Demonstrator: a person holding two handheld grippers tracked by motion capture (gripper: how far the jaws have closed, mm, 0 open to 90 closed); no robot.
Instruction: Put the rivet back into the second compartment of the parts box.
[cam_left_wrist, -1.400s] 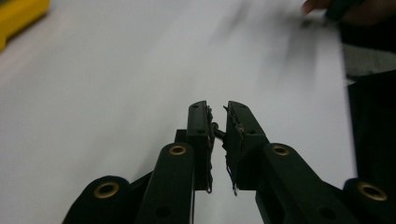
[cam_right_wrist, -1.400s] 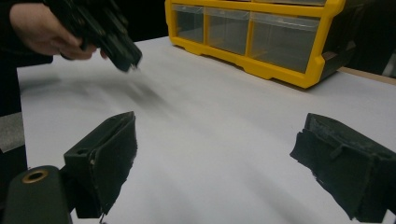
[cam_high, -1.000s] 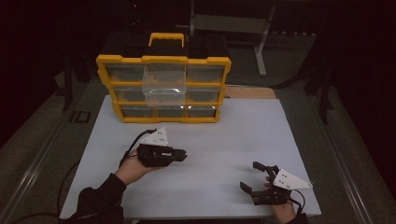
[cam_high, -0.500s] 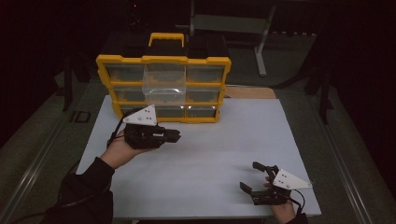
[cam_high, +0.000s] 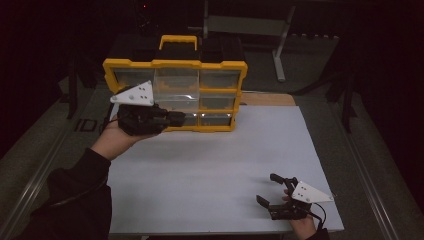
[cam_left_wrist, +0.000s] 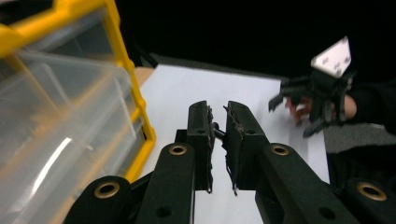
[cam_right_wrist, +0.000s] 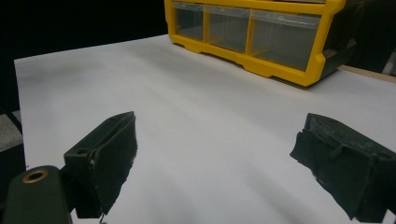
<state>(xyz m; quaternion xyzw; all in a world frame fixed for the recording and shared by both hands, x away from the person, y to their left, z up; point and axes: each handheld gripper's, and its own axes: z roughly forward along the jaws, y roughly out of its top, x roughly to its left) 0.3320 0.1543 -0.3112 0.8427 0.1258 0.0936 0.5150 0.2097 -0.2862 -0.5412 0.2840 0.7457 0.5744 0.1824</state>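
Yellow clear-drawered organizer (cam_high: 175, 95), upright.

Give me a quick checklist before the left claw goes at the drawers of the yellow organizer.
1. Left claw at the yellow plastic drawer organizer, beside its clear drawers: ok.
2. Left claw jaws shut with nothing between them: ok if pushing, not ok for gripping a drawer.
3. Clear drawers all closed: cannot tell.
4. Right claw open, low over the white tabletop, apart from the organizer: ok.
5. Drawer contents: cannot tell.
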